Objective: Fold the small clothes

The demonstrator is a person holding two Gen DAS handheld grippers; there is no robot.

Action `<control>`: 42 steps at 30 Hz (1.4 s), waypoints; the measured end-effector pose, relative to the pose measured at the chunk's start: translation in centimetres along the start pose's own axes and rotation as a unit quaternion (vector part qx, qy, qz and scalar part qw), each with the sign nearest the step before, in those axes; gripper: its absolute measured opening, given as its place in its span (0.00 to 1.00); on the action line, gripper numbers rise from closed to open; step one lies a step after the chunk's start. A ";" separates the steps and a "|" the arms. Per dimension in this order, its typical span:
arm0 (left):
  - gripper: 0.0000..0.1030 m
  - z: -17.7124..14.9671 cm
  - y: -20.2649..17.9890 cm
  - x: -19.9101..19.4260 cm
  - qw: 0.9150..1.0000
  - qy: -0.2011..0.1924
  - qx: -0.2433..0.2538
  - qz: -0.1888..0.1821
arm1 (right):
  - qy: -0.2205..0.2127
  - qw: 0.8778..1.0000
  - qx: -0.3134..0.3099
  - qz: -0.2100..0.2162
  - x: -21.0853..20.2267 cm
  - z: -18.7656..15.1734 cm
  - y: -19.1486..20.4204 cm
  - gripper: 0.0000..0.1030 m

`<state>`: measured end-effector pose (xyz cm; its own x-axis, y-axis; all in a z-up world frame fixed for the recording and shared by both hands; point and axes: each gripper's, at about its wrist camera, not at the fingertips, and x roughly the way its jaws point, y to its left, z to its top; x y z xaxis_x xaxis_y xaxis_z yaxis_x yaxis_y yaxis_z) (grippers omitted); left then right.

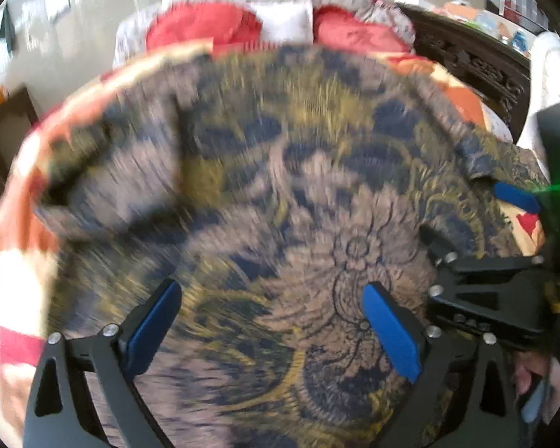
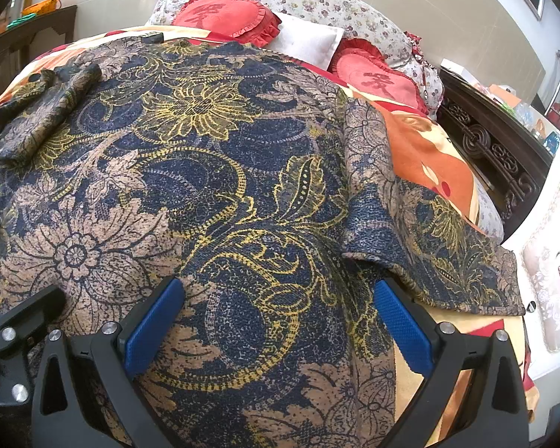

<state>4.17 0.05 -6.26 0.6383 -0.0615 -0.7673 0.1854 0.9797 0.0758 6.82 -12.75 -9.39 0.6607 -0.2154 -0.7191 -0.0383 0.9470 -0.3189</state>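
Right wrist view: garment (image 2: 212, 186), navy-gold floral knit, spread flat on bedspread (image 2: 429, 156); long axis runs away from the claws toward pillows (image 2: 220, 18). One sleeve (image 2: 410, 224) lies out to the right, the other (image 2: 37, 112) doubled up at far left. Right gripper (image 2: 280, 332): jaws wide, holding nothing, over the near hem, closer to the spread sleeve. Left gripper (image 1: 272, 332): jaws wide, empty; the picture is blurred, so contact with the cloth is uncertain.

Navy garment (image 2: 220, 201) with tan and yellow floral print.
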 end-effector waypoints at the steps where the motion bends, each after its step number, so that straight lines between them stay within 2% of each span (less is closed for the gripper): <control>1: 0.97 0.5 0.2 -1.0 0.999 -0.027 0.011 0.016 | 0.000 1.000 0.000 0.001 0.0 0.0 0.0 0.83; 3: 1.00 2.2 1.3 -2.3 0.993 -0.087 0.036 0.076 | 0.000 1.000 0.002 0.003 0.0 0.1 0.0 0.83; 5: 1.00 3.9 2.8 -1.7 0.985 -0.102 0.053 0.130 | 0.000 1.000 0.002 0.003 0.0 0.1 0.0 0.83; 6: 1.00 4.9 3.8 -0.6 0.977 -0.104 0.071 0.169 | 0.000 1.000 0.002 0.003 0.0 0.1 -0.1 0.83; 9: 1.00 6.7 6.2 3.2 0.944 -0.113 0.114 0.287 | 0.000 1.000 0.003 0.004 0.0 0.1 -0.1 0.83; 10: 1.00 6.9 6.9 4.1 0.939 -0.115 0.119 0.302 | 0.000 1.000 0.004 0.005 0.0 0.1 0.0 0.83; 13: 1.00 7.9 7.6 6.8 0.933 -0.129 0.132 0.308 | 0.000 1.000 0.004 0.005 0.0 0.1 -0.1 0.83; 14: 1.00 8.3 7.7 7.6 0.938 -0.121 0.128 0.299 | -0.001 1.000 0.003 0.005 0.0 0.1 -0.1 0.83; 15: 1.00 9.1 8.0 8.7 0.949 -0.103 0.113 0.276 | -0.002 1.000 0.001 0.004 0.0 0.1 -0.1 0.83; 16: 0.99 9.6 8.7 9.3 0.955 -0.086 0.097 0.266 | -0.002 1.000 0.000 0.003 0.0 0.1 0.0 0.83; 20: 0.99 12.1 11.2 10.5 0.967 -0.041 0.000 0.253 | -0.006 1.000 -0.008 -0.006 -0.1 0.1 0.4 0.83; 21: 0.97 12.6 12.1 10.5 0.971 -0.033 -0.031 0.237 | -0.007 1.000 -0.010 -0.007 -0.2 0.0 0.3 0.83; 23: 0.90 13.0 14.3 10.7 0.979 -0.012 -0.111 0.168 | -0.007 1.000 -0.010 -0.008 -0.1 0.1 0.4 0.83; 24: 0.82 12.9 15.5 10.8 0.980 -0.001 -0.154 0.129 | -0.007 1.000 -0.009 -0.007 -0.1 0.1 0.4 0.83; 25: 0.74 12.6 16.7 10.8 0.976 0.004 -0.197 0.092 | -0.006 1.000 -0.008 -0.005 -0.1 0.1 0.5 0.83; 26: 0.73 12.3 17.7 10.7 0.972 0.002 -0.225 0.064 | -0.006 1.000 -0.006 -0.003 -0.1 0.1 0.3 0.83; 28: 0.64 11.9 18.7 10.5 0.970 -0.015 -0.238 0.053 | -0.005 1.000 -0.004 0.000 -0.1 0.1 0.3 0.83; 30: 0.64 11.3 19.5 10.3 0.970 -0.032 -0.238 0.041 | -0.004 1.000 -0.002 0.002 0.0 0.0 0.1 0.83; 35: 0.63 10.2 20.6 11.5 0.969 -0.026 -0.247 0.015 | -0.003 1.000 0.001 0.007 0.1 0.1 -0.1 0.83; 38: 0.54 9.9 21.4 10.9 0.967 -0.037 -0.253 0.006 | -0.003 1.000 0.002 0.009 0.1 0.1 -0.1 0.83; 40: 0.36 10.0 21.4 11.0 0.968 -0.035 -0.250 -0.005 | -0.003 1.000 0.002 0.009 0.1 0.0 -0.2 0.83; 41: 0.32 9.8 21.3 10.5 0.968 -0.034 -0.248 -0.006 | -0.003 1.000 0.002 0.009 0.1 0.0 -0.2 0.83; 42: 0.24 9.8 21.2 9.9 0.969 -0.037 -0.246 -0.005 | -0.003 1.000 0.002 0.009 0.1 0.0 -0.2 0.83</control>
<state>21.71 18.33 -6.00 0.6930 -0.0667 -0.7179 -0.1748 0.9505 -0.2570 6.94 -12.94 -9.39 0.6641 -0.1965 -0.7214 -0.0475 0.9518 -0.3030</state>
